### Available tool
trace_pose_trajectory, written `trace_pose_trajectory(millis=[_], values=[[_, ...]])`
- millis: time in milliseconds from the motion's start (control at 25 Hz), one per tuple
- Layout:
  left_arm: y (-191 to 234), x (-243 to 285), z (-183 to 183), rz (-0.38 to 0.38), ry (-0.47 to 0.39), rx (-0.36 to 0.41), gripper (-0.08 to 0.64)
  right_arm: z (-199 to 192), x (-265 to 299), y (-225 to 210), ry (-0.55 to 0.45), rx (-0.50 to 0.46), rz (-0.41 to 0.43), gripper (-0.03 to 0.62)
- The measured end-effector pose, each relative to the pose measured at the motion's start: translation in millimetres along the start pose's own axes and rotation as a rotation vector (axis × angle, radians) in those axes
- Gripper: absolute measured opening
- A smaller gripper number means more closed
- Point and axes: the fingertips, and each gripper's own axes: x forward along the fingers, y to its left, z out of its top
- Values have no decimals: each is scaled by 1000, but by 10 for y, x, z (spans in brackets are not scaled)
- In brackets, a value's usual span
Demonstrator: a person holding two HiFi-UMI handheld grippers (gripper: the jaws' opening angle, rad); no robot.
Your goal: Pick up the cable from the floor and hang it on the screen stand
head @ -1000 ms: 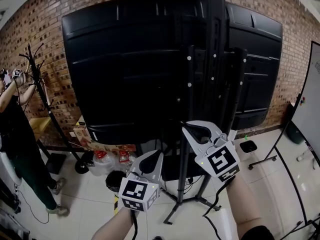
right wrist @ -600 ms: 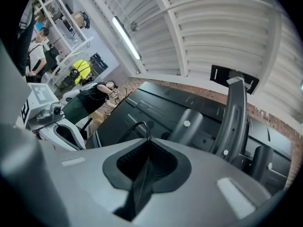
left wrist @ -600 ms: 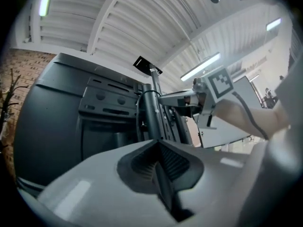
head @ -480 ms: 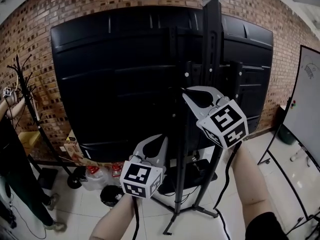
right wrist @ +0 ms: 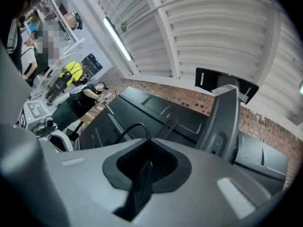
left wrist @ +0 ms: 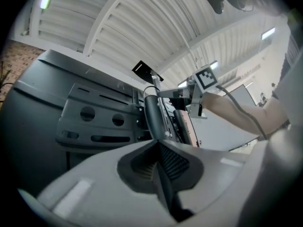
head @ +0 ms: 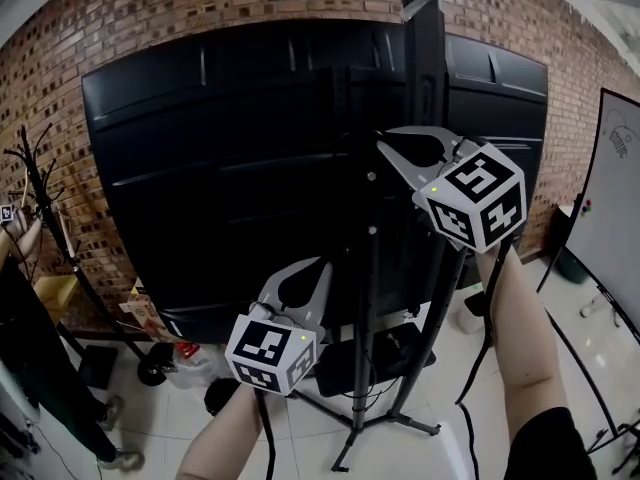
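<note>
The screen (head: 220,168) shows its black back across the upper middle of the head view. It is mounted on the stand (head: 423,88), whose pole rises right of centre. The right gripper (head: 386,139) is at centre right, its tips near that pole. Its jaws are pinched almost together on the thin black cable (right wrist: 129,128), which loops out just ahead of them. The left gripper (head: 321,265), at lower centre, has its jaws together with nothing visible between them.

We hold our right gripper (head: 386,142) high on a raised forearm, clamped on the cable (right wrist: 124,131); our left gripper (head: 320,265) sits lower, jaws together.
</note>
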Motion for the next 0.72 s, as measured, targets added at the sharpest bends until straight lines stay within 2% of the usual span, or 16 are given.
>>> trace_pose_trajectory(millis=[160,280,480,720], values=[[13,50,8,-6,11,-7,5,2,23,-244,9,24,-53,18],[47,80,-28,-9,24,-14,5,-108,136,-330,70,-2,-73,18],[96,73,-43,-5,22,-23,5,-353,178,-332,159,2,-97,18],[146,44,-107,-1,35,-34,5,-582,135,-278,186,52,-133,18]])
